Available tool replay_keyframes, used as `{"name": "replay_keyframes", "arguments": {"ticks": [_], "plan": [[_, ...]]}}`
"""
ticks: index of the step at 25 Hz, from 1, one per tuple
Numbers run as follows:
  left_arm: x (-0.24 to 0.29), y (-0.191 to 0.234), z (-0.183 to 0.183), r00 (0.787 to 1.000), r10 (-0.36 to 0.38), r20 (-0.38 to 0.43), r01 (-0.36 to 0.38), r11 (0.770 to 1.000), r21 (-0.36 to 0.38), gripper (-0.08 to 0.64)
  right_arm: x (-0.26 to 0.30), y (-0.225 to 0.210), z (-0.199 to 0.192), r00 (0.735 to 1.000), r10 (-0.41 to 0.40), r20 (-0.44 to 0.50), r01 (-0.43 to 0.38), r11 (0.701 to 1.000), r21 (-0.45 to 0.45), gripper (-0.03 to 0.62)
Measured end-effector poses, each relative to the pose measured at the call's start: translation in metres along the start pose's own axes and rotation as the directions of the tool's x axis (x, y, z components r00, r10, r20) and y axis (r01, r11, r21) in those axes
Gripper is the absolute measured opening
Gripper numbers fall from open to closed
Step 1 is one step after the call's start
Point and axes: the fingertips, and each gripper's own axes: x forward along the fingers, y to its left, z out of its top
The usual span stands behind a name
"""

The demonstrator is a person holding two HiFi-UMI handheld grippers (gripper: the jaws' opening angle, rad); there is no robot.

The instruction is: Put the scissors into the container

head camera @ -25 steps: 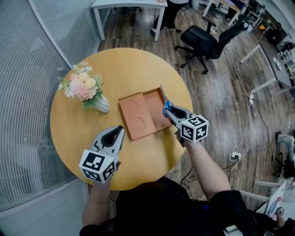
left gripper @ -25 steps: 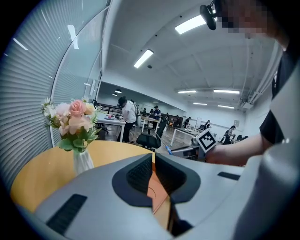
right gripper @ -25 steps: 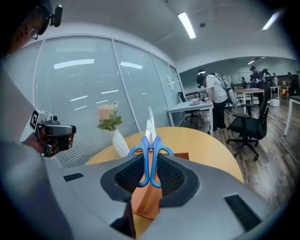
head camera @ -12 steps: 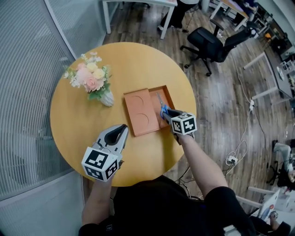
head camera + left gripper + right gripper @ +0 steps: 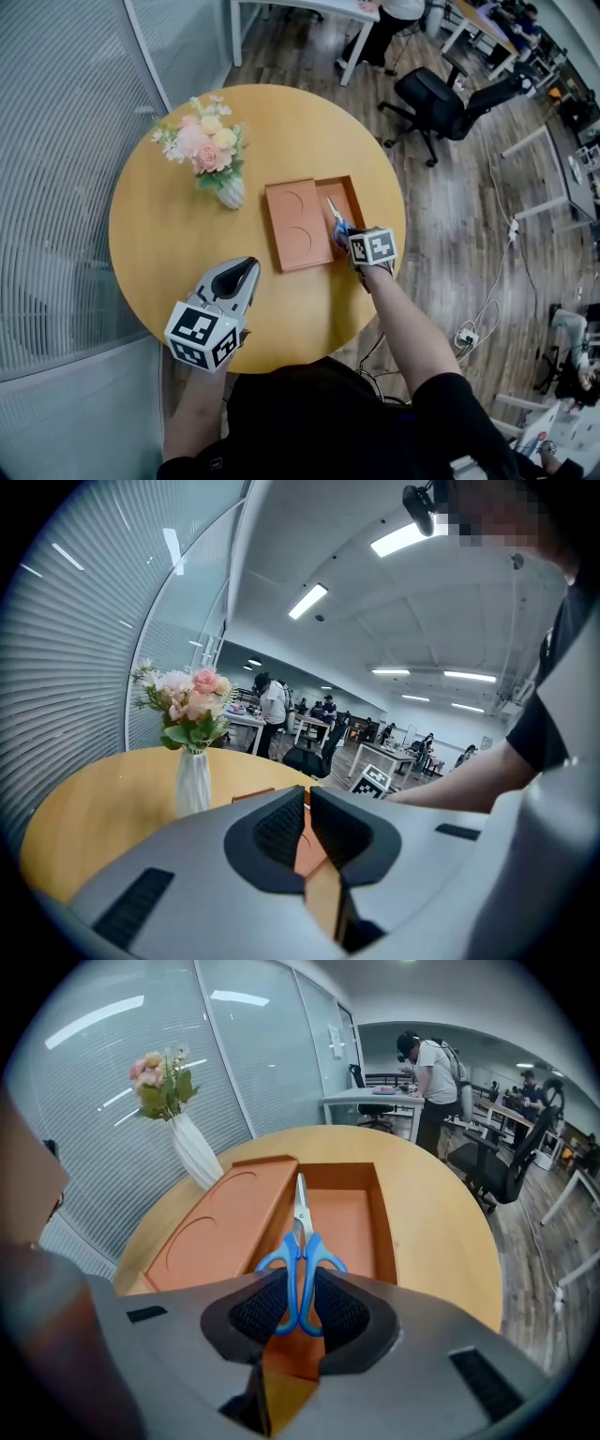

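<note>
The right gripper (image 5: 300,1302) has its jaws pinching the blue handles of the scissors (image 5: 300,1241), one loop against each pad; the closed steel blades point straight ahead from the jaws, over the open orange container (image 5: 386,1222), close to its left wall; whether the tip touches the container floor cannot be told; just left of the jaws, touching that container, lies a flat orange lid (image 5: 220,1227) with two round dents; further ahead and to the left stands a white vase of pink and cream flowers (image 5: 192,1152), all on a round wooden table (image 5: 441,1232). From the head view the right gripper (image 5: 343,234) hovers at the near edge of the container (image 5: 352,192), scissors (image 5: 334,217) reaching inward. The left gripper (image 5: 306,822) has its jaws pressed almost together with nothing between them; it hangs over the table's near edge (image 5: 242,274), well apart from the lid (image 5: 298,225); ahead and left of its jaws is the vase (image 5: 192,780); beyond the table sits a black office chair (image 5: 441,94).
</note>
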Motion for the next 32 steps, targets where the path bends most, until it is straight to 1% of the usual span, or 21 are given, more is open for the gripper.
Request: {"name": "replay_keyframes", "arguments": {"ticks": [3, 8, 13, 17, 20, 23, 28, 32], "plan": [[-0.006, 0.005, 0.0, 1.0, 0.016, 0.007, -0.016, 1.0, -0.006, 0.029, 0.008, -0.003, -0.004, 0.998, -0.016, -0.066, 0.015, 1.0, -0.013, 0.101], [-0.013, 0.008, -0.004, 1.0, 0.026, 0.007, -0.026, 1.0, -0.012, 0.029, 0.018, -0.009, -0.018, 0.983, -0.035, -0.183, 0.032, 0.999, -0.017, 0.101], [-0.022, 0.01, -0.006, 0.999, 0.043, 0.015, -0.043, 0.999, -0.024, 0.029, 0.023, -0.012, -0.024, 0.965, -0.059, -0.254, 0.048, 0.998, -0.049, 0.101], [-0.03, 0.013, -0.009, 0.998, 0.054, 0.021, -0.054, 0.998, -0.032, 0.029, 0.027, -0.011, -0.027, 0.949, -0.083, -0.304, 0.055, 0.993, -0.1, 0.106], [-0.036, 0.015, -0.01, 0.998, 0.06, 0.026, -0.059, 0.998, -0.037, 0.029, 0.029, -0.012, -0.028, 0.947, -0.111, -0.3, 0.073, 0.988, -0.133, 0.11], [-0.043, 0.017, -0.01, 0.997, 0.066, 0.03, -0.064, 0.997, -0.036, 0.029, 0.028, -0.011, -0.025, 0.954, -0.114, -0.279, 0.081, 0.988, -0.129, 0.117], [-0.052, 0.02, -0.006, 0.997, 0.063, 0.04, -0.062, 0.998, -0.032, 0.029, 0.01, -0.006, -0.01, 0.979, -0.096, -0.181, 0.082, 0.993, -0.087, 0.116], [-0.054, 0.019, 0.001, 0.998, 0.032, 0.047, -0.031, 0.999, -0.01, 0.029, -0.013, 0.001, 0.001, 0.992, -0.089, -0.093, 0.084, 0.995, -0.06, 0.115]]}}
